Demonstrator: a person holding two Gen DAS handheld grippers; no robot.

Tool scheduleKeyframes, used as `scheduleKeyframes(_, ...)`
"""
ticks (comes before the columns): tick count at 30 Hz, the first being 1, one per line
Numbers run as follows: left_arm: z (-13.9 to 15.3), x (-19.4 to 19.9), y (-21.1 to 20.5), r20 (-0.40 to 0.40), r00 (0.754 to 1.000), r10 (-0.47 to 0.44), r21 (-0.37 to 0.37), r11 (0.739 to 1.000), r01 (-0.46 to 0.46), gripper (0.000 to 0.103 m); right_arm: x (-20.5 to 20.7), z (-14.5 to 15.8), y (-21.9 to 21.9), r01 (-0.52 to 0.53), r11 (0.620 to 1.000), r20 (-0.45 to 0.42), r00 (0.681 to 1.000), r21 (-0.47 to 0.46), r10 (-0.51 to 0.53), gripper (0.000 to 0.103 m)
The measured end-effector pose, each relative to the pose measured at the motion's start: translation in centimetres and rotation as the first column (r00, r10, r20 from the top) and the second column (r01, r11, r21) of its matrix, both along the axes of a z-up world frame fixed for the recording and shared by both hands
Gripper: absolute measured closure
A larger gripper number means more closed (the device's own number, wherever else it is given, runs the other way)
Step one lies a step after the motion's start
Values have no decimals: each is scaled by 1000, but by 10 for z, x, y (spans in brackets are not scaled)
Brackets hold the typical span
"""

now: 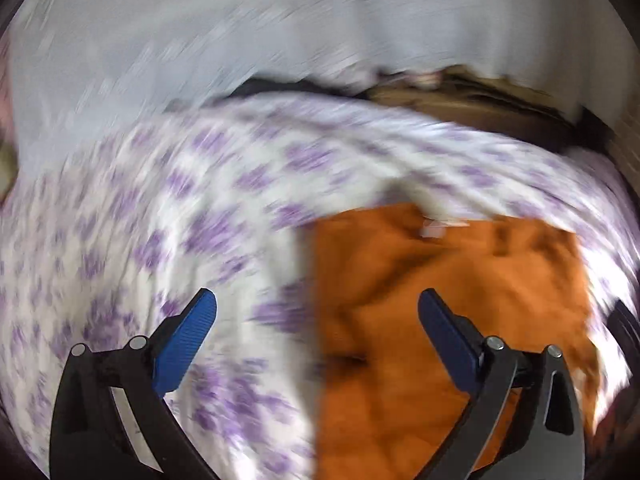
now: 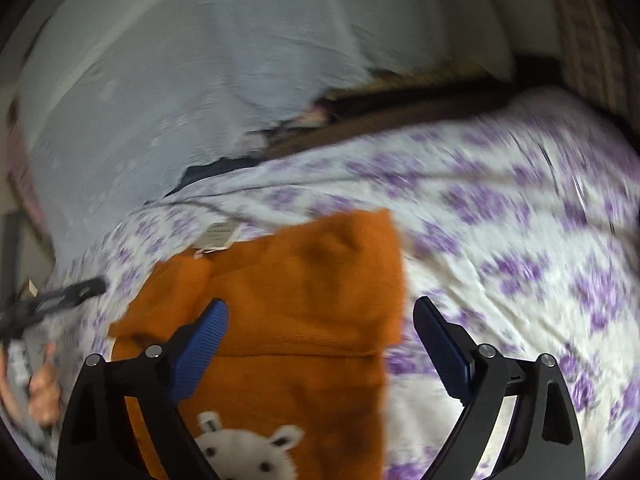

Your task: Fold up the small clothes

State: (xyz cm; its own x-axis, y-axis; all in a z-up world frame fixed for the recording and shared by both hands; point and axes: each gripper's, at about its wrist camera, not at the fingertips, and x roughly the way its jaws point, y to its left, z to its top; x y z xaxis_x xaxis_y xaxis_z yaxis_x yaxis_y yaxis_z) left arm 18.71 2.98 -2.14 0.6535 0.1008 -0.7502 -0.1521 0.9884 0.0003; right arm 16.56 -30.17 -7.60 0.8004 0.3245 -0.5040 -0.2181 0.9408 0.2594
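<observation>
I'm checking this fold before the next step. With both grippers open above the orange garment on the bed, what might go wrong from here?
1. Neither the left gripper nor the right gripper holds the orange garment, so its folded upper part may spring open.
2. The floral sheet is soft and wrinkled; a low pinch could catch it too.
3. The tag sticks out at the top edge and may stay exposed.

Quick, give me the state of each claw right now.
Left claw: open, holding nothing, over the orange garment.
Right claw: open, holding nothing.
</observation>
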Motion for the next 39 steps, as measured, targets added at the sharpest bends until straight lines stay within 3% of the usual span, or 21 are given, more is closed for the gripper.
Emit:
scheduleKeyframes(2, -27, 15, 26, -61, 996, 64, -24, 998, -65, 5, -14, 10, 22, -58, 997, 49, 997, -59, 61, 14)
scheduleKeyframes(5, -59, 31, 46, -138, 988, 68, -62, 995, -77, 4, -34, 21, 70, -179, 969, 76, 978, -170, 194, 15)
scheduleKeyframes(7, -65, 35, 52, -153, 986, 65, -99, 992, -80, 4, -45, 18, 114, -256, 920, 60, 956, -296, 286, 16)
scheduleKeyframes(11, -61, 32, 45, -128, 990, 62, -36, 997, -67, 4, -55, 4, 197, -318, 769, 39, 913, -555, 406, 23)
scheduleKeyframes(12, -61, 31, 45, -128, 990, 61, -36, 997, -66, 4, -53, 1, 209, -323, 747, 29, 909, -581, 415, 24)
scheduleKeyframes(15, -60, 31, 49, -133, 989, 59, -76, 995, -69, 4, -38, -8, 239, -327, 686, -23, 911, -650, 412, 41)
scheduleKeyframes(16, -60, 32, 53, -137, 989, 60, -101, 992, -75, 4, -33, -11, 244, -326, 674, -35, 913, -663, 407, 55)
scheduleKeyframes(17, -60, 32, 56, -138, 988, 63, -110, 991, -79, 4, -26, -13, 249, -326, 666, -51, 916, -671, 398, 76)
scheduleKeyframes(19, -61, 33, 60, -139, 988, 74, -112, 990, -90, 4, -11, -11, 245, -339, 699, -88, 925, -630, 370, 97)
scheduleKeyframes(23, -62, 33, 59, -140, 987, 82, -90, 991, -95, 4, 0, 12, 201, -298, 852, -56, 951, -430, 304, 97)
scheduleKeyframes(26, -59, 31, 50, -127, 989, 74, -47, 996, -81, 4, 16, 26, 125, -147, 965, -58, 989, -215, 137, 97)
scheduleKeyframes(27, -59, 30, 45, -124, 990, 65, -26, 997, -69, 4, 23, 23, 101, -97, 983, -84, 993, -154, 85, 97)
scheduleKeyframes(30, -60, 29, 33, -120, 991, 50, 28, 999, -47, 4, 39, -6, 40, -27, 999, -221, 975, 32, 34, 94)
scheduleKeyframes(31, -59, 28, 31, -118, 992, 52, 43, 998, -47, 4, 42, -19, 29, -21, 997, -262, 964, 80, 41, 85)
scheduleKeyframes(32, -59, 27, 30, -115, 992, 54, 58, 997, -48, 4, 43, -35, 18, -8, 990, -300, 953, 140, 50, 84)
scheduleKeyframes(35, -52, 21, 28, -102, 993, 59, 71, 996, -52, 4, 40, -40, 3, 6, 968, -308, 949, 250, 74, 82)
scheduleKeyframes(39, -18, 5, 15, -14, 1000, 4, 50, 999, -3, 4, 21, 0, -11, 57, 977, -168, 985, 204, -23, 81)
